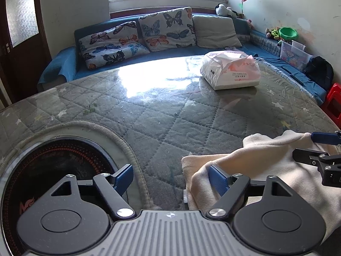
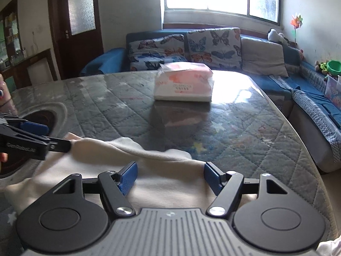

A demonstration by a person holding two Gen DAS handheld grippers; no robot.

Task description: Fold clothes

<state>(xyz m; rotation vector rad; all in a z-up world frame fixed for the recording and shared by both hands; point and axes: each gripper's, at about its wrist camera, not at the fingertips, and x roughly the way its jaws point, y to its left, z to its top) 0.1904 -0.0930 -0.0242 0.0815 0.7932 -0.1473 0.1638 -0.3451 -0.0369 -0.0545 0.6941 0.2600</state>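
Note:
A cream garment (image 1: 266, 157) lies bunched at the near right of the quilted table (image 1: 162, 115); in the right wrist view it (image 2: 153, 183) spreads under the gripper. My left gripper (image 1: 171, 180) is open; its right finger touches a fold at the garment's left edge, its left finger hangs over bare table. My right gripper (image 2: 169, 179) is open, just above the garment's middle. The right gripper also shows at the right edge of the left wrist view (image 1: 319, 149); the left gripper shows at the left edge of the right wrist view (image 2: 42, 136).
A round black cooktop (image 1: 53, 170) is set into the table's near left. A pink and white plastic pack (image 1: 232, 69) sits at the far side. A blue sofa (image 1: 64, 64) with butterfly cushions runs behind; a red stool (image 1: 332, 102) stands at the right.

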